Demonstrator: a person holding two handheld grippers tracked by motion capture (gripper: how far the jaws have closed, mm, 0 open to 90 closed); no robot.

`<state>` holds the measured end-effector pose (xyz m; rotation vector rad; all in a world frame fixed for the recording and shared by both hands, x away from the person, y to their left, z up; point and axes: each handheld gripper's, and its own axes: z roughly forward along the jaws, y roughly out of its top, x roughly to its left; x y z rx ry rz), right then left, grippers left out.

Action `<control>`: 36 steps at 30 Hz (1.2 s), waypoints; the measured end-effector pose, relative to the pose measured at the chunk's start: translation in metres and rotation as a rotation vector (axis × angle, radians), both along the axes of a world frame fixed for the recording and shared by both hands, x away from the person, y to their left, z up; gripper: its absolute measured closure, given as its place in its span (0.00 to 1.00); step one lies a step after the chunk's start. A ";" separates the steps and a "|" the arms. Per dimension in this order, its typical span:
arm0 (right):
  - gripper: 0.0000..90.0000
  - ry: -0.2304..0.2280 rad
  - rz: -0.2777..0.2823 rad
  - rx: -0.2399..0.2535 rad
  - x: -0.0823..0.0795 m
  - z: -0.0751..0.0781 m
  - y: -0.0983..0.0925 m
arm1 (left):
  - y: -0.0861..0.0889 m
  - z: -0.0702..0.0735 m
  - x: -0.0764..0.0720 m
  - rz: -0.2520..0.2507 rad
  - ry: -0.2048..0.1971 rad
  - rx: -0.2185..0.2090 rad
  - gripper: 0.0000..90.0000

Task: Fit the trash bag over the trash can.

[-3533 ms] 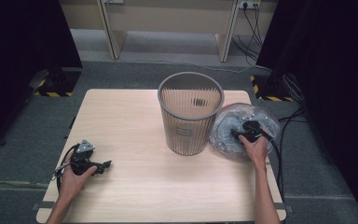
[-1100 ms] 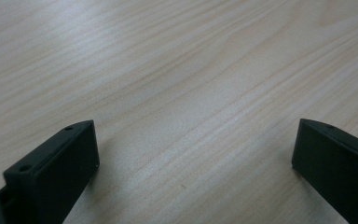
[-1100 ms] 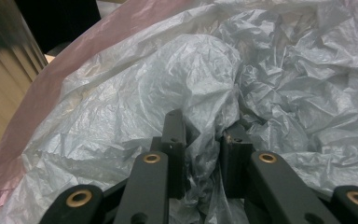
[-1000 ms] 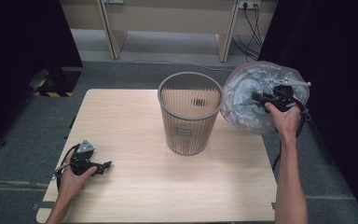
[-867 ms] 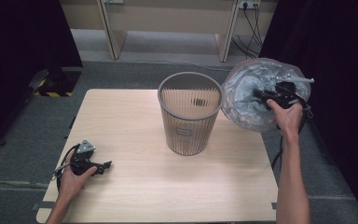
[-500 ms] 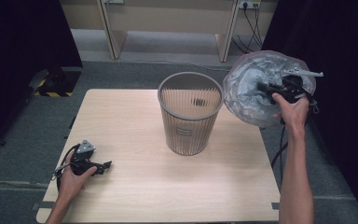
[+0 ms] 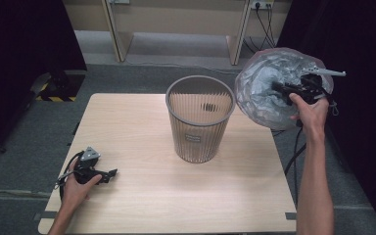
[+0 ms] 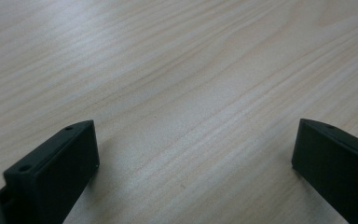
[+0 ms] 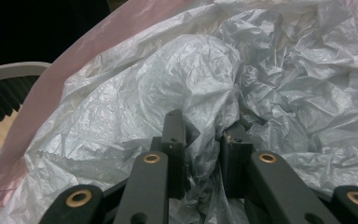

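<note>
A grey slatted waste basket [image 7: 200,117] stands upright in the middle of the wooden table [image 7: 142,196]. To its right, held up in the air beside the rim, a crumpled translucent plastic bag [image 7: 264,90] balloons out. My right gripper [image 7: 280,88] is shut on a fold of that bag [image 9: 196,93], the film pinched between its jaws [image 9: 203,154]. The basket's rim [image 9: 9,70] shows at the left of the right gripper view. My left gripper [image 7: 108,174] rests on the table near the front left corner, open, with bare wood between its fingers [image 8: 56,168].
The table's right edge lies below the raised bag, with grey carpet [image 7: 323,147] beyond it. A cable [image 7: 293,152] hangs from the right gripper. Dark curtains stand on both sides, and table legs [image 7: 115,29] show at the back.
My right gripper has lifted the bag from the table's right side to beside and above the basket rim, drifting slightly up and right over the last second. The left gripper stayed still.
</note>
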<state>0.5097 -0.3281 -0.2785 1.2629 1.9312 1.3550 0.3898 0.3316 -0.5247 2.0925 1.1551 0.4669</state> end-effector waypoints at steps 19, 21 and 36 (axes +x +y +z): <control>0.84 -0.097 0.014 -0.051 -0.019 0.049 0.011 | 0.000 0.000 0.000 -0.001 0.000 0.000 0.00; 0.84 -0.095 0.006 -0.071 -0.018 0.055 0.013 | 0.000 0.000 0.000 -0.002 0.000 0.001 0.00; 0.83 -0.094 0.135 -0.082 -0.013 0.066 0.056 | 0.000 0.000 0.000 -0.003 0.001 0.000 0.00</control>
